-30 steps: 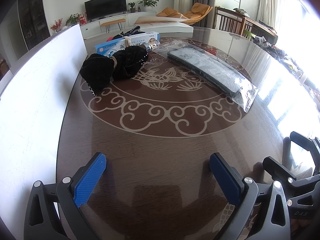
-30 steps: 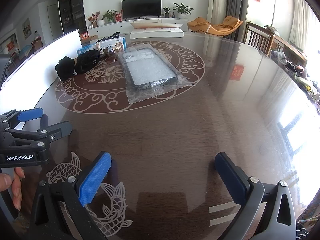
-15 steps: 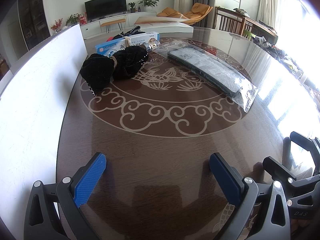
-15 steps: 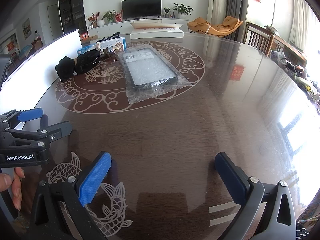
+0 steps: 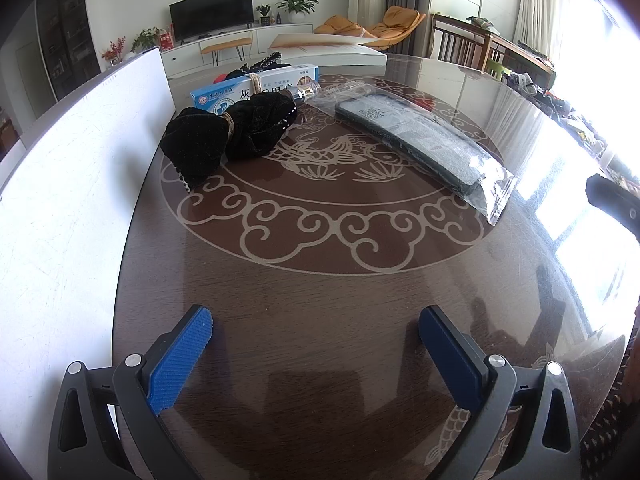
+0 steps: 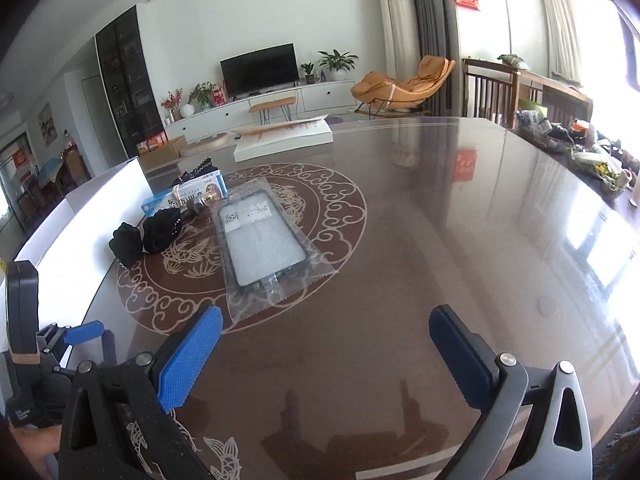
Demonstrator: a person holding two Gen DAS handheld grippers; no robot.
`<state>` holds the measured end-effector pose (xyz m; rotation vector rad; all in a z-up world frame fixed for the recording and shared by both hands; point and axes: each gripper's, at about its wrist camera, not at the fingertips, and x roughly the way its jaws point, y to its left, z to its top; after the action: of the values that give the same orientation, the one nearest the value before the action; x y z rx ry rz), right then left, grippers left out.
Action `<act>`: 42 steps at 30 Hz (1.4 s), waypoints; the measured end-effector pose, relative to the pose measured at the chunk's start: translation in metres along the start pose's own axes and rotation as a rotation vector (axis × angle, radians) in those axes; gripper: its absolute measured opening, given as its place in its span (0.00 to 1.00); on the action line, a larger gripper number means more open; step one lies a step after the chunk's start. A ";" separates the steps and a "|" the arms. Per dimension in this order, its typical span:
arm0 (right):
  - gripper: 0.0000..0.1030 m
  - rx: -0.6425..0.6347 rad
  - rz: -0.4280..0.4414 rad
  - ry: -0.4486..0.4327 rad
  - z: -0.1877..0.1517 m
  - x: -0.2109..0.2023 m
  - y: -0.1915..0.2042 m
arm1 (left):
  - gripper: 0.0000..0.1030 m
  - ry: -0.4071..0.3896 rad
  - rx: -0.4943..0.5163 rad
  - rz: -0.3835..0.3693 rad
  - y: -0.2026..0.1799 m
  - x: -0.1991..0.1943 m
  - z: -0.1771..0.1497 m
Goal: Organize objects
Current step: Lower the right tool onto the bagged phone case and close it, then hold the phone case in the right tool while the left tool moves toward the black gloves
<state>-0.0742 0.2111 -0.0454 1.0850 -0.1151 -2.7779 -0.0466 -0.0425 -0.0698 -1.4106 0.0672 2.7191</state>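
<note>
On the dark glossy desk, inside its pale scrollwork ring, four items lie grouped at the far left.

Item one: a black velvet cloth bundle, tied at its middle with a tan band, resting on the ring's left edge, close to the upright white board that stands along the desk's left side.

Item two: a blue-and-white carton with printed characters, just behind the bundle and touching it, also banded.

Item three: a small bottle with a metallic cap, lying at the carton's right end; its body is partly hidden, so the kind of bottle is hard to tell.

Item four: a dark phone case sealed in a clear plastic bag, lying flat to the right of the bundle, its near end pointing toward the right claw.

Left claw: blue pads spread wide apart, holding nothing, low over bare wood well short of the bundle.

Right claw: pads likewise spread apart and empty, raised above the desk, the bag's serrated edge just beyond its left pad.

Behind: a television and an orange lounge chair.
</note>
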 end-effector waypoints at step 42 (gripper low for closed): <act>0.77 -0.081 -0.118 0.186 -0.004 0.072 -0.004 | 1.00 -0.001 -0.002 0.003 0.000 0.000 0.000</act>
<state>-0.1244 0.2027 -0.0975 1.3622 0.0855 -2.7375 -0.0463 -0.0427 -0.0694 -1.4105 0.0670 2.7234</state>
